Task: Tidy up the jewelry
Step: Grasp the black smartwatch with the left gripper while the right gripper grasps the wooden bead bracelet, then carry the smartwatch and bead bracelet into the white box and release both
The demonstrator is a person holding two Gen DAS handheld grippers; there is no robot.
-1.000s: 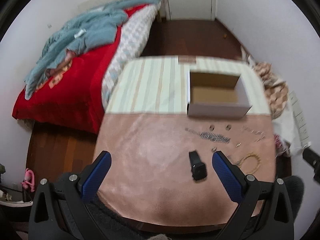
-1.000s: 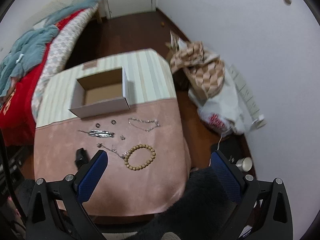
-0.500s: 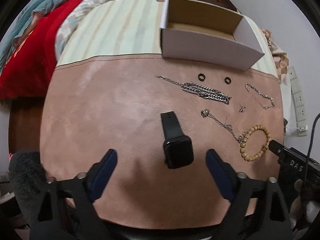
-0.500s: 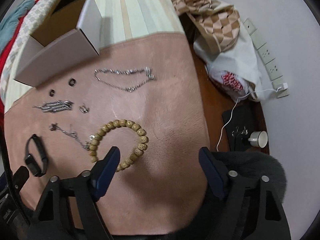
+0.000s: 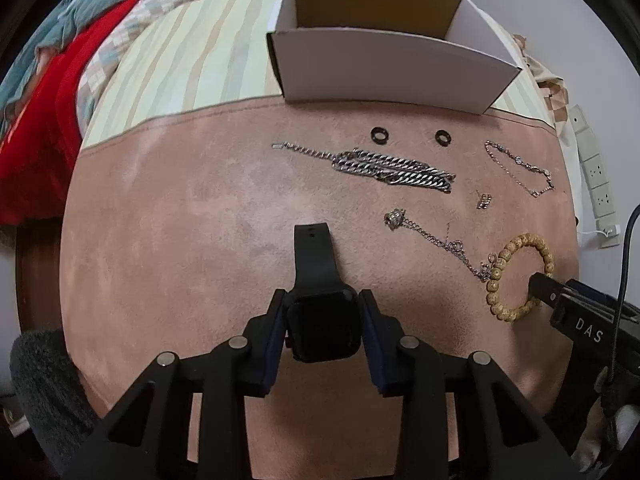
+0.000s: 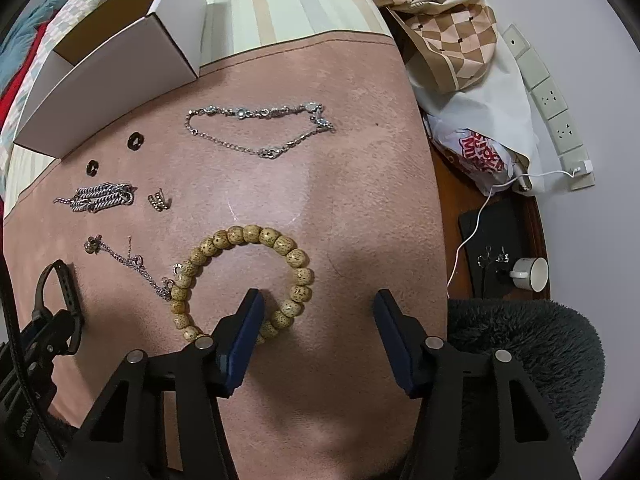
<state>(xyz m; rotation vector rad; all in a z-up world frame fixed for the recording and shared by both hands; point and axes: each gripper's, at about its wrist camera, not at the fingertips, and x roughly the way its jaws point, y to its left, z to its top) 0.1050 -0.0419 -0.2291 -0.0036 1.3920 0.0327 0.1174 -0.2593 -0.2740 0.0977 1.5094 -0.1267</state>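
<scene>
A black smartwatch (image 5: 320,280) lies on the pink tabletop (image 5: 180,240). My left gripper (image 5: 323,300) points down over it, its jaws closing, both pads against the sides of the watch case. A wooden bead bracelet (image 6: 240,280) lies to the right. My right gripper (image 6: 318,298) is lowered on it, jaws closing: one finger (image 6: 248,320) stands inside the loop, and the bracelet's right side lies untouched between the pads. A white open box (image 5: 384,68) stands at the back.
A thick silver chain (image 5: 392,168), two black rings (image 5: 379,134), a thin bracelet (image 6: 256,132), a small clasp piece (image 6: 158,201) and a pendant chain (image 5: 436,240) lie between box and grippers. Bags (image 6: 460,40) and a cup (image 6: 530,274) sit beyond the right edge.
Both grippers dropped from high above to the tabletop. The left jaws narrowed onto the watch case. The right jaws narrowed around the bead bracelet's right side.
</scene>
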